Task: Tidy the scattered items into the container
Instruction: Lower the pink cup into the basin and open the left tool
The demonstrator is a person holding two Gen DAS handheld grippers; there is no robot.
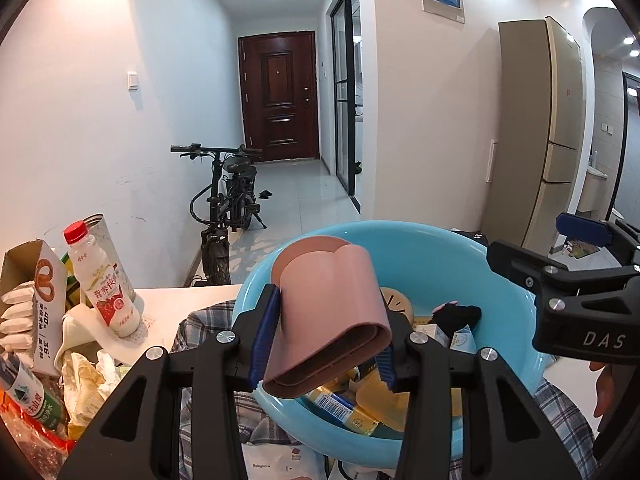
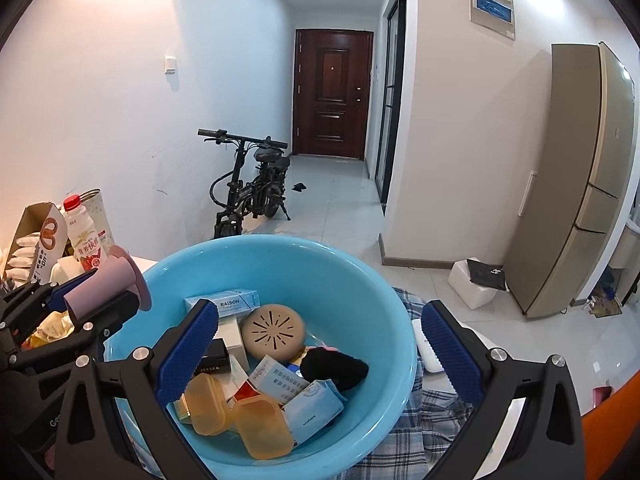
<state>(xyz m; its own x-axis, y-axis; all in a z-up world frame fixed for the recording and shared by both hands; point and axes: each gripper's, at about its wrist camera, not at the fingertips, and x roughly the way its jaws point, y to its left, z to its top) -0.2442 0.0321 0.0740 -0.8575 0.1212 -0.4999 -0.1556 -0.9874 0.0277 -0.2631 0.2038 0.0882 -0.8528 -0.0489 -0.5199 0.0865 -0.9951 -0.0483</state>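
Two wrist cameras looked down a white hallway over a round light-blue plastic basin (image 2: pixel 280 264) resting on a blue-and-white checked cloth (image 2: pixel 432 412). The left gripper (image 1: pixel 326 336) had its blue-padded jaws closed on a dusty-pink, lobed plastic holder (image 1: pixel 328 320), which tilted over the basin's near-left rim, open end up. In the right wrist view the same holder showed at the basin's left edge, above the rim. The right gripper (image 2: pixel 320 350) hung above the basin with its jaws spread wide and nothing between the pads.

Inside the basin lay two translucent orange plastic boxes (image 2: pixel 262 426), a round beige vented disc (image 2: pixel 274 332), a pale blue carton marked RAISON (image 2: pixel 230 302), blue-and-white paper packets (image 2: pixel 316 404), a small black box (image 2: pixel 214 362) and a black fuzzy item (image 2: pixel 334 368).

On the white table (image 1: pixel 188 300) to the left stood a red-capped white drink bottle (image 1: pixel 106 284) and an open cardboard snack box (image 1: pixel 36 292). A black folding bicycle (image 1: pixel 228 200) leaned beside the wall, short of a dark red door (image 1: pixel 278 100).
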